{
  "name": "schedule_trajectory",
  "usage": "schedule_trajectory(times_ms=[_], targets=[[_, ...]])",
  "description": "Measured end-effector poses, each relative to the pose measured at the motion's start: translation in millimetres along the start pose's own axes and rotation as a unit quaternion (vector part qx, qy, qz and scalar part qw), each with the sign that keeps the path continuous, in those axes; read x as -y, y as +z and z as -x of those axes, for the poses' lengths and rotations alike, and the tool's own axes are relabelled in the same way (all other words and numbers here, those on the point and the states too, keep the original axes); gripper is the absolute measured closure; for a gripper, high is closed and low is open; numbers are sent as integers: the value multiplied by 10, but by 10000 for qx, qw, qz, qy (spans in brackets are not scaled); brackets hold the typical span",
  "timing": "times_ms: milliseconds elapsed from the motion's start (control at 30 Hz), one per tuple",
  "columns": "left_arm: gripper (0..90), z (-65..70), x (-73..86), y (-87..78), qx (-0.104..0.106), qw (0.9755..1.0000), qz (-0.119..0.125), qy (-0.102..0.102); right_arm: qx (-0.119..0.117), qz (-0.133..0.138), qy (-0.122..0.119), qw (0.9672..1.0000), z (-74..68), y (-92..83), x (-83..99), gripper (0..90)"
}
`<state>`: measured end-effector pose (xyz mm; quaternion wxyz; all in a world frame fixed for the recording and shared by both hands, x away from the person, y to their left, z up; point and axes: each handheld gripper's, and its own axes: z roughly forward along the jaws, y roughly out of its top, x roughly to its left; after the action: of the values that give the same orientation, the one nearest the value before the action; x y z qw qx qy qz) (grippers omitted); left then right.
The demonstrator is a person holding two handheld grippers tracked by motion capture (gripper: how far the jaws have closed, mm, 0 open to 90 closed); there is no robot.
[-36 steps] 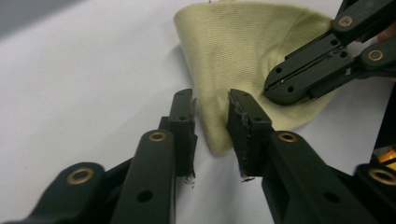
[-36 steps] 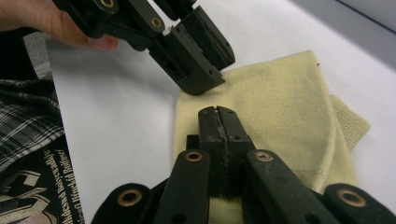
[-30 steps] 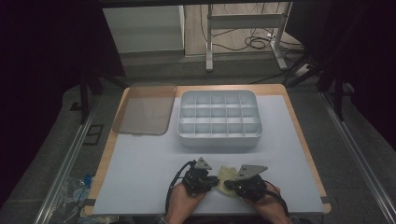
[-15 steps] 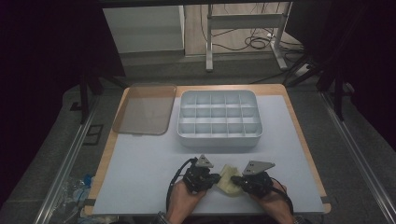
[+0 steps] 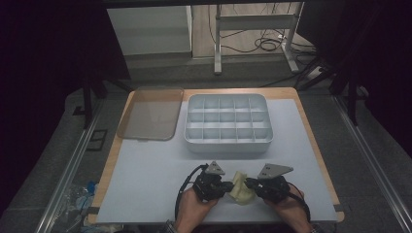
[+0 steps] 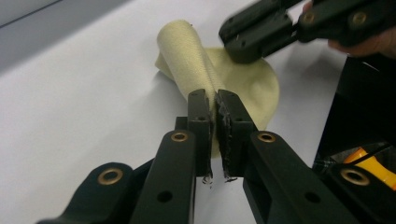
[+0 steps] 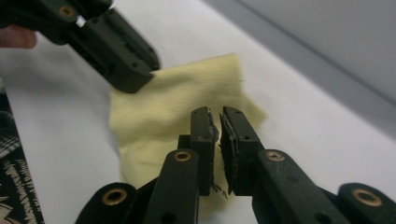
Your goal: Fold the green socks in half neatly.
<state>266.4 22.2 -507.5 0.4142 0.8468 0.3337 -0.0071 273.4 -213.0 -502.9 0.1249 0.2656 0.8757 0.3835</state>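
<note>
I pinch the yellow cloth [image 6: 196,56] in my left gripper [image 6: 213,100].
My right gripper [image 7: 215,116] has just been parting, a thin gap, nothing between; from above, cloth [image 5: 240,187] between both grippers.

Pale yellow cloth [image 6: 196,56] looks finely woven (matt); table [image 5: 145,184] smooth white.

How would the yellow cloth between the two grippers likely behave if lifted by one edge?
Probably floppy: the yellow cloth already folds and humps where the left gripper pinches it. Likely light, since that thin fold stands up unsupported. Its woven surface looks grippy, so slipping seems unlikely.
</note>
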Motion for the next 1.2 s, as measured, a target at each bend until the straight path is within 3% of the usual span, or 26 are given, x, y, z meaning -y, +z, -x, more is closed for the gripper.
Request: schedule_trajectory(times_ms=[167,300,567,833,1200], targets=[[834,23,-15,10,127,9999,13,4,162,-62,111,9998,82,-69,63,733],[776,43,-30,43,375,9993,-7,-9,173,-109,177,9996,103,-33,117,727],[712,107,-71,116,670,9977,-13,48,210,-118,229,9994,148,-5,151,710],[677,162,-82,219,807,9966,-73,124,320,-110,294,9990,200,-21,167,697],[651,205,-71,363,837,9961,-131,246,372,231,292,9986,250,-148,-20,578]])
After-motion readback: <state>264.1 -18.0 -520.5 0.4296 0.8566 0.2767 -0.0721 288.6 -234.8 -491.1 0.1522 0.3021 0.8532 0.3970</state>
